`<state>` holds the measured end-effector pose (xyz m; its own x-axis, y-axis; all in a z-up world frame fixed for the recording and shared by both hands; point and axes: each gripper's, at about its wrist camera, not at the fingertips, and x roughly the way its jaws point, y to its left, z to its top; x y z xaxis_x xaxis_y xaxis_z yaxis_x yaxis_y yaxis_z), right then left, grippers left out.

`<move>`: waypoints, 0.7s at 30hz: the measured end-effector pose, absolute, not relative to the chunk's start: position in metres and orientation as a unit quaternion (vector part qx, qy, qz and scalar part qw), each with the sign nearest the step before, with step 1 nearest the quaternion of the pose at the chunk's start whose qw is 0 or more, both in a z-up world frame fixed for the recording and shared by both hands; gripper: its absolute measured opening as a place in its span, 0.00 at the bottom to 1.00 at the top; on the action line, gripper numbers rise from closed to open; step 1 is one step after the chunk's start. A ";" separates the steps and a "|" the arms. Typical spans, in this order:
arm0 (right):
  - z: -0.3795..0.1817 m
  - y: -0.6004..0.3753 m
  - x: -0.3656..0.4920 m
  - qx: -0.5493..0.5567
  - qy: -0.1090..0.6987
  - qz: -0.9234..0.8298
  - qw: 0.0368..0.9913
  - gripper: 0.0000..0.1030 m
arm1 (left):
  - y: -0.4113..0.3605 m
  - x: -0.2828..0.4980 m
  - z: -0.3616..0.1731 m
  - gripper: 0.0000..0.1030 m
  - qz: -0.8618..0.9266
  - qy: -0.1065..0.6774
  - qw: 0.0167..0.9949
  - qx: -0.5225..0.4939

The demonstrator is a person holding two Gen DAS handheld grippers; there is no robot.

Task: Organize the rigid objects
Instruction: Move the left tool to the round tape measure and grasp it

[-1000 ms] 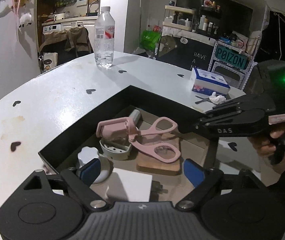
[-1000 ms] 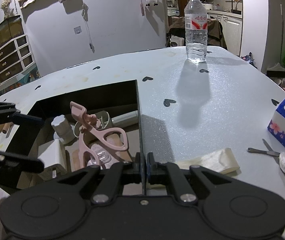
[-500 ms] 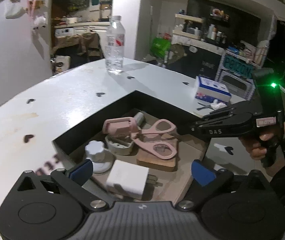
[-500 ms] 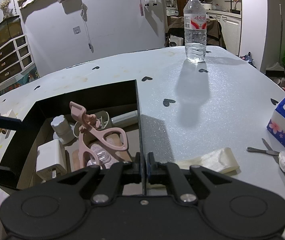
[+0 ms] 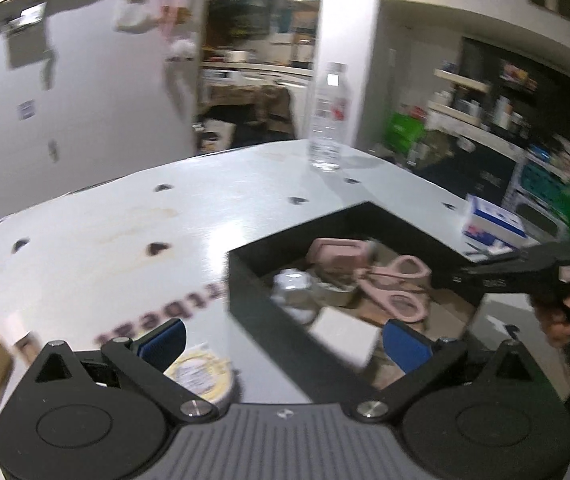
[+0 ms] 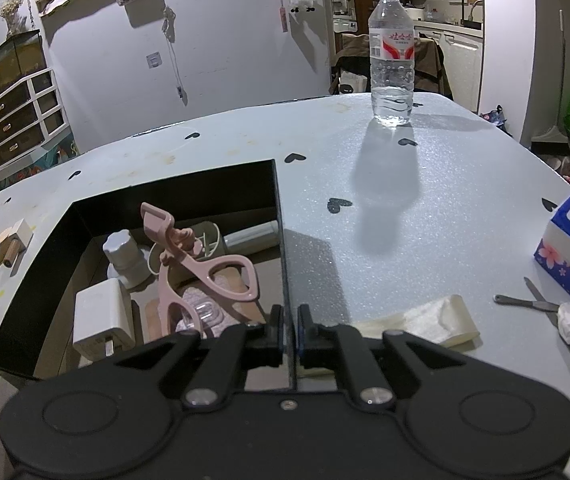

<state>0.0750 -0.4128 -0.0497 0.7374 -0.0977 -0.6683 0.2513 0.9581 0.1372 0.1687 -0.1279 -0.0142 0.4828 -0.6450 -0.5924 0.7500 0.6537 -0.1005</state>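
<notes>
Jaws of my right gripper point(image 6: 290, 328) pinch the black box's point(image 6: 45, 264) near wall; its pink eyelash curler point(image 6: 205, 264) lies just ahead-left. My left gripper point(image 5: 283, 340) gapes wide, empty, above a tape roll point(image 5: 201, 376).

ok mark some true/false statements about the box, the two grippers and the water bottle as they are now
1. The right gripper is shut on the wall of the black box. True.
2. The left gripper holds the white charger. False: its jaws stand wide open and empty; the charger lies in the box.
3. The water bottle lies on its side. False: it stands upright on the table.
4. The pink eyelash curler is inside the box. True.
</notes>
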 end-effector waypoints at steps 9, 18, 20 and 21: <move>-0.050 -0.412 0.075 0.108 0.350 -0.095 0.926 0.08 | -0.100 0.185 -0.036 1.00 -0.312 0.335 0.889 0.031; -0.050 -0.410 0.077 0.104 0.352 -0.099 0.925 0.08 | -0.098 0.192 -0.062 1.00 -0.224 0.341 0.912 0.049; -0.050 -0.410 0.077 0.104 0.353 -0.100 0.925 0.08 | -0.103 0.190 -0.067 0.99 -0.216 0.332 0.915 0.070; -0.050 -0.410 0.077 0.103 0.353 -0.100 0.924 0.08 | -0.105 0.189 -0.069 0.99 -0.212 0.329 0.917 0.078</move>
